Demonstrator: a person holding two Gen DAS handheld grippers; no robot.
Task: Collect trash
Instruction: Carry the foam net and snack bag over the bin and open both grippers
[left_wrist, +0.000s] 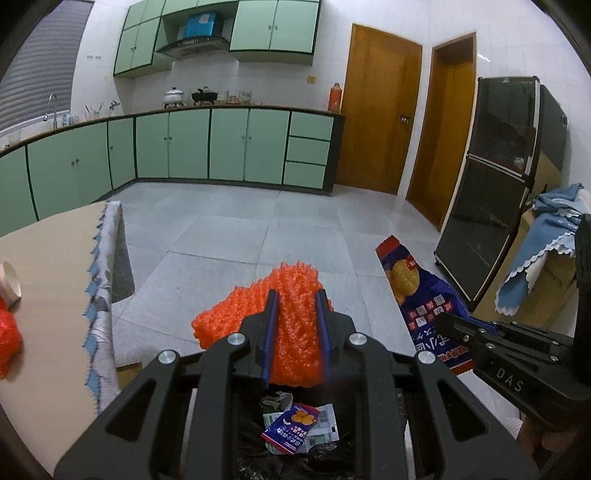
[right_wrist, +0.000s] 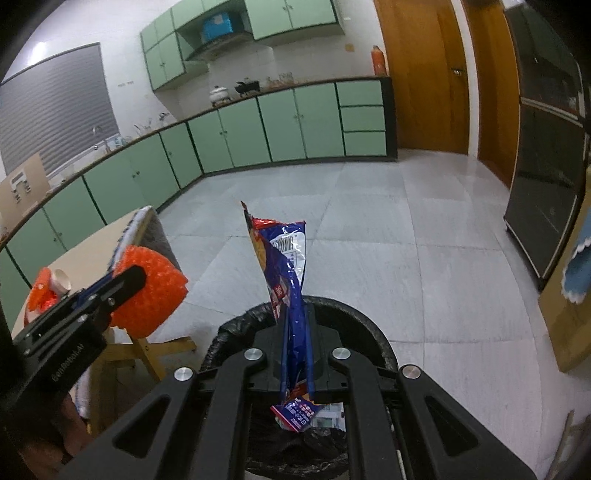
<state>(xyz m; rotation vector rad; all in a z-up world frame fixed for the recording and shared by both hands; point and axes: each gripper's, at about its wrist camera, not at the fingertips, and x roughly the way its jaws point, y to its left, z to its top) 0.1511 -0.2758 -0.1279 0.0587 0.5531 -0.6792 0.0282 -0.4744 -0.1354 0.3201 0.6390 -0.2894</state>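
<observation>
Snack wrapper (right_wrist: 286, 258) upright, lengthwise vertical

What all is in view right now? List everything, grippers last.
foam net: one, orange, clamped in left gripper above bin
snack bag: one, blue, pinched in right gripper above bin
trash bin: one, black liner, floor below both grippers
wrappers: several, blue and white, inside bin
table: one, beige, left of bin
cup: one, white, on table
mesh: one, red-orange, on table
cabinets: green, along far wall
doors: two, wooden, far right
left gripper: black, shut
right gripper: black, shut
</observation>
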